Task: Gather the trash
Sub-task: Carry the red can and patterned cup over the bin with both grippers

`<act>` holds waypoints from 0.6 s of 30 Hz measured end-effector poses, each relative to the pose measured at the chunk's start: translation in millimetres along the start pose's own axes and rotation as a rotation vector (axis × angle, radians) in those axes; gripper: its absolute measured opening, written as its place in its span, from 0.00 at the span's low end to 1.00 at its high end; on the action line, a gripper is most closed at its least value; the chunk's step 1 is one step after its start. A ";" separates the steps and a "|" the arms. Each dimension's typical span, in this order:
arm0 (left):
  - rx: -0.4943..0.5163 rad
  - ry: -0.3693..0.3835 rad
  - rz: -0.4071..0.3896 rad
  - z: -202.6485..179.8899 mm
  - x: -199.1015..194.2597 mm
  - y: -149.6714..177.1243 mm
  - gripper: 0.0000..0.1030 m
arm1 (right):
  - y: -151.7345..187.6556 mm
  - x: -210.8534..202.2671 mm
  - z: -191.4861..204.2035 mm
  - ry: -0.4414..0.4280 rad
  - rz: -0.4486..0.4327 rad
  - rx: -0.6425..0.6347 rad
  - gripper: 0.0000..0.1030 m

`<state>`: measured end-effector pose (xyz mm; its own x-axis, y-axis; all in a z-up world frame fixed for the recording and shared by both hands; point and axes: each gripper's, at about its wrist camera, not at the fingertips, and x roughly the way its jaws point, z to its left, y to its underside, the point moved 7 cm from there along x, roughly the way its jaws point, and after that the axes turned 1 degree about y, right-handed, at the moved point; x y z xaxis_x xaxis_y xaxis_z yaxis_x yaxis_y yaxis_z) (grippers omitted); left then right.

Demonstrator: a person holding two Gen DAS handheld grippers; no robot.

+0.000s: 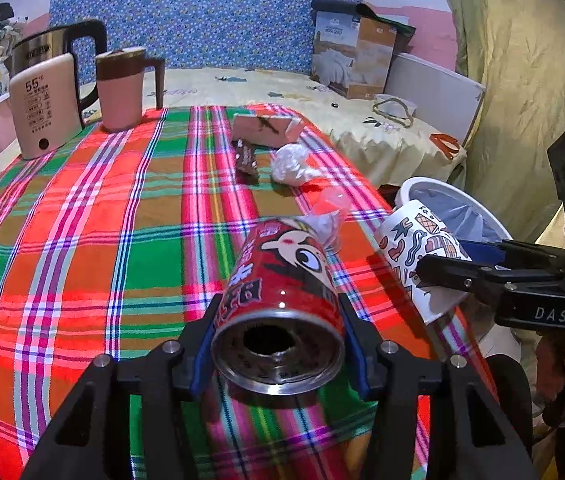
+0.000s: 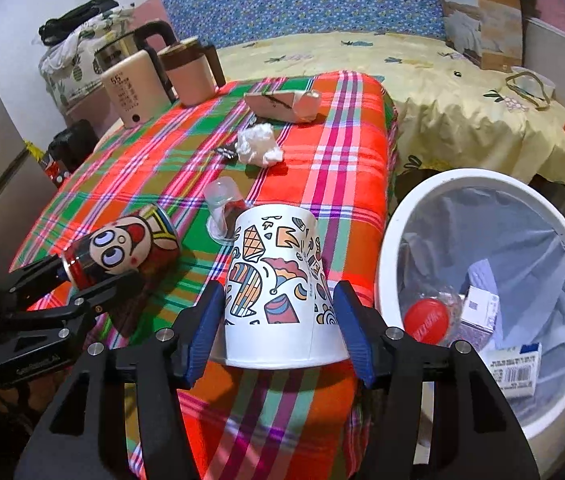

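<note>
A red cartoon-printed metal can [image 1: 280, 280] lies on its side between the fingers of the left gripper [image 1: 278, 344], over the near part of the plaid-clothed table [image 1: 82, 240]. To its right, a white patterned paper cup [image 2: 278, 280] sits between the fingers of the right gripper [image 2: 278, 332], at the table's right edge. Just right of the table stands a white round bin lined with a bag [image 2: 402, 248], with a red cap [image 2: 426, 320] and small boxes [image 2: 514, 368] inside. Behind the cup lie a clear plastic cup [image 2: 222, 196], then a crumpled white tissue [image 2: 258, 144] with a dark wrapper [image 1: 246, 158] to its left, then a flattened cardboard box [image 2: 282, 104]. A beige kettle [image 1: 44, 106] and a pink lidded jug [image 1: 120, 88] stand at the far left corner.
</note>
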<state>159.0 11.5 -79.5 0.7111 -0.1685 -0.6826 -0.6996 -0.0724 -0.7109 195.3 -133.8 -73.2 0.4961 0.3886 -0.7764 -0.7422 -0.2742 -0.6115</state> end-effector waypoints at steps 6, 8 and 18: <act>0.017 0.011 -0.010 -10.4 -3.2 -3.6 0.53 | -2.2 -12.9 -3.6 0.003 -0.042 0.020 0.56; 0.019 0.014 -0.011 -13.4 -4.0 -3.9 0.53 | -2.1 -15.2 -5.6 0.004 -0.049 0.026 0.56; 0.047 0.031 -0.029 -32.4 -9.5 -14.0 0.52 | 0.3 -26.3 -19.6 0.006 -0.085 0.056 0.56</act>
<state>159.7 -17.7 -57.6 0.7281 -0.1973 -0.6565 -0.6740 -0.0313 -0.7381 190.9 -161.3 -55.9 0.5609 0.4034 -0.7229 -0.7211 -0.1910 -0.6660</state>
